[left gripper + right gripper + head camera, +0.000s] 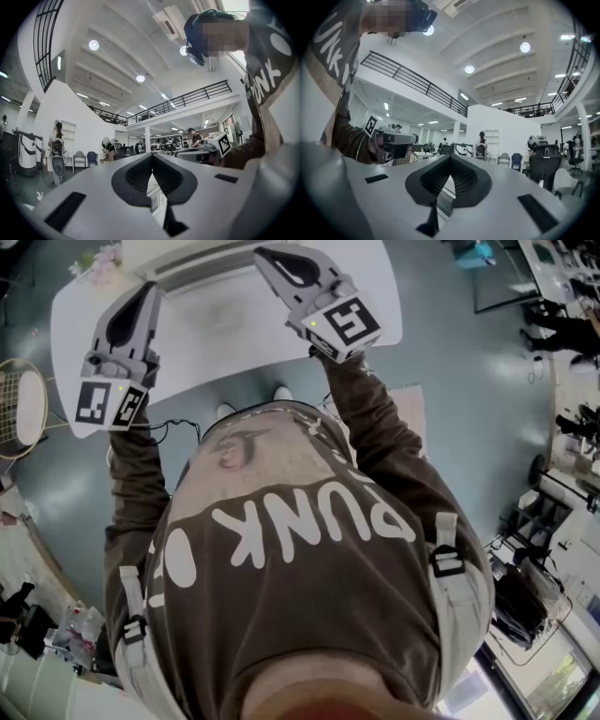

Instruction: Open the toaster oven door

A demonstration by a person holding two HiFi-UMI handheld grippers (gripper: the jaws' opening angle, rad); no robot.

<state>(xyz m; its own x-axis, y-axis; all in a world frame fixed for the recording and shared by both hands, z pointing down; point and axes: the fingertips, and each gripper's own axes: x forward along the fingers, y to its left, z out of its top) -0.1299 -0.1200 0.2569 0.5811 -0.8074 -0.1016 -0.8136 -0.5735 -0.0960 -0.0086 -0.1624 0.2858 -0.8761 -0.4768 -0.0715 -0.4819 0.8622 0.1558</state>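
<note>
The toaster oven (202, 273) shows only as a pale boxy appliance at the far edge of the white table (375, 296), cut off by the top of the head view. My left gripper (150, 287) is held up over the table's left part, jaws shut on nothing. My right gripper (262, 253) is raised beside it, close to the oven's right end, also shut and empty. The left gripper view has its closed jaws (151, 157) pointing up into the hall. A sliver of the white appliance (154, 192) shows through the slit below them. The right gripper (450, 158) looks the same way.
Pink flowers (98, 263) sit on the table's far left corner. A netted racket-like object (19, 409) lies at the left, and a cable (178, 427) runs on the floor under the table. Benches and equipment (553, 521) line the right side.
</note>
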